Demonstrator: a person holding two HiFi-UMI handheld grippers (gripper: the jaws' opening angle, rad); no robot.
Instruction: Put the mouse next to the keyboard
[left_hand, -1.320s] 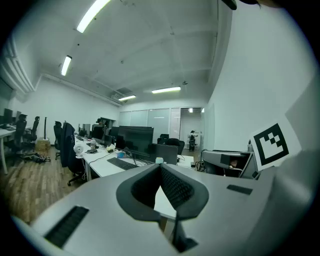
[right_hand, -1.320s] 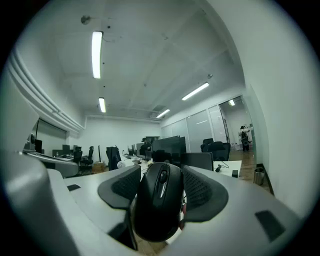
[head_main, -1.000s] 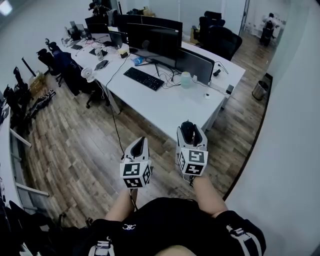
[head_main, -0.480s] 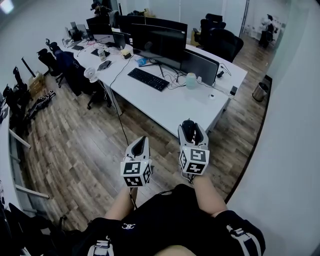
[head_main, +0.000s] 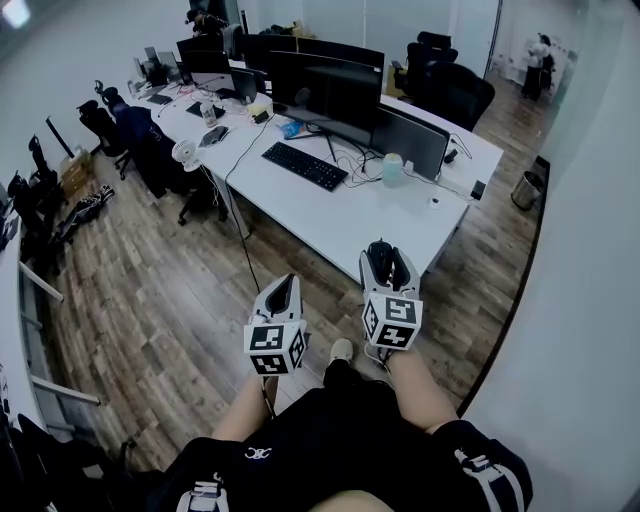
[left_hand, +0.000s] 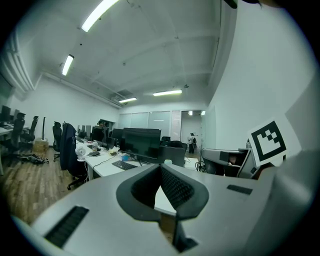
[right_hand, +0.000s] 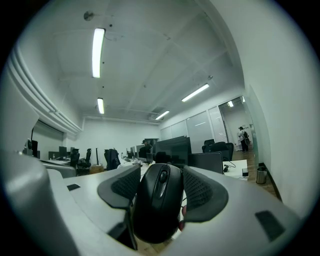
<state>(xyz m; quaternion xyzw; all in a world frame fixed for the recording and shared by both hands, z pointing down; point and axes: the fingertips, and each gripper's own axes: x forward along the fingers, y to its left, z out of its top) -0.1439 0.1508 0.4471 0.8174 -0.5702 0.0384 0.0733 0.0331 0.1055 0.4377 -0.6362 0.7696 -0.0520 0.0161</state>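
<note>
A black mouse (right_hand: 157, 200) sits lengthwise between the pads of my right gripper (right_hand: 160, 172), which is shut on it. In the head view that right gripper (head_main: 388, 262) hovers over the wood floor, just short of the near edge of the white desk (head_main: 350, 225), with the mouse (head_main: 381, 262) dark between its jaws. The black keyboard (head_main: 304, 165) lies further back on the desk, in front of the monitors (head_main: 335, 90). My left gripper (head_main: 283, 292) is beside the right one, shut and holding nothing; its pads (left_hand: 175, 187) meet at the tips.
A pale cup (head_main: 392, 168), cables and a small white item (head_main: 434, 202) lie right of the keyboard. A small fan (head_main: 182, 152) and office chairs (head_main: 140, 140) stand at the desk's left. A bin (head_main: 527, 188) is by the right wall. My shoe (head_main: 341, 350) is on the floor.
The desk has drawn nearer and lower in the head view as the person steps forward; a shoe has come into sight. Both grippers keep their pose, the mouse still gripped.
</note>
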